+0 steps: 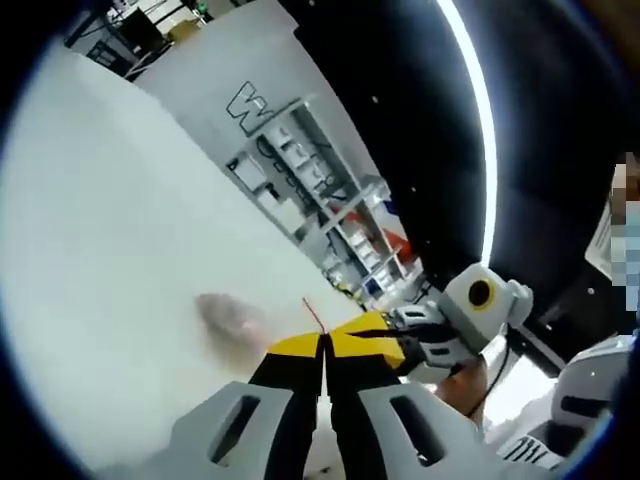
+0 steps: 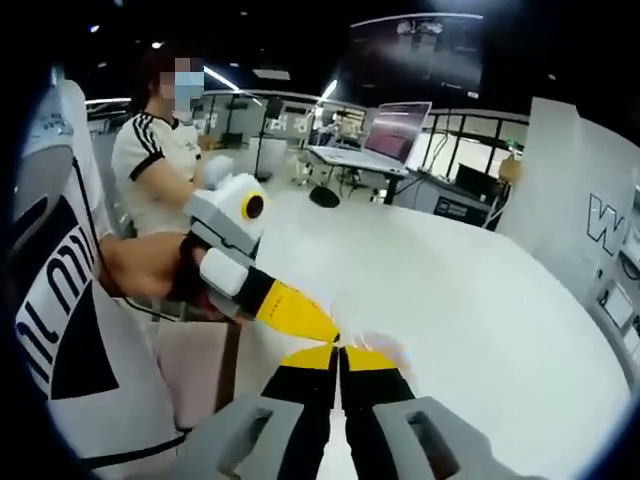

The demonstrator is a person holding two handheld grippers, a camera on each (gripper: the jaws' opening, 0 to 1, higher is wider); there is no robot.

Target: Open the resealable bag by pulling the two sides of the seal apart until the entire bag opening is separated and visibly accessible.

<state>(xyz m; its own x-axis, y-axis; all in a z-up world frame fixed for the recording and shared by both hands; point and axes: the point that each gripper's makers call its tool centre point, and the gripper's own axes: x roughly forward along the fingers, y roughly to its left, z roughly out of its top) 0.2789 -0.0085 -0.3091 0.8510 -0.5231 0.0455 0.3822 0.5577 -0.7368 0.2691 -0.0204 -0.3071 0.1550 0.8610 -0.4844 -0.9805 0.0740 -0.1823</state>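
The resealable bag is clear and hard to make out. Its thin red seal line (image 1: 313, 312) rises just above my left gripper (image 1: 325, 342), whose yellow-tipped jaws are pressed together on the bag's edge. A blurred pinkish patch (image 1: 226, 315) shows to the left, over the white table (image 1: 120, 220). The right gripper (image 1: 385, 345) comes in from the right, its yellow tips meeting mine. In the right gripper view, my right gripper (image 2: 340, 354) is shut on a faint shimmer of bag film (image 2: 388, 350). The left gripper (image 2: 312, 322) reaches in from the left and touches it.
A seated person in a white striped shirt (image 2: 150, 170) is at the left, beside a white chair back (image 2: 70, 330). A laptop (image 2: 395, 130) stands on a far desk. Shelving (image 1: 330, 200) stands beyond the table edge. The white tabletop (image 2: 470, 290) spreads wide to the right.
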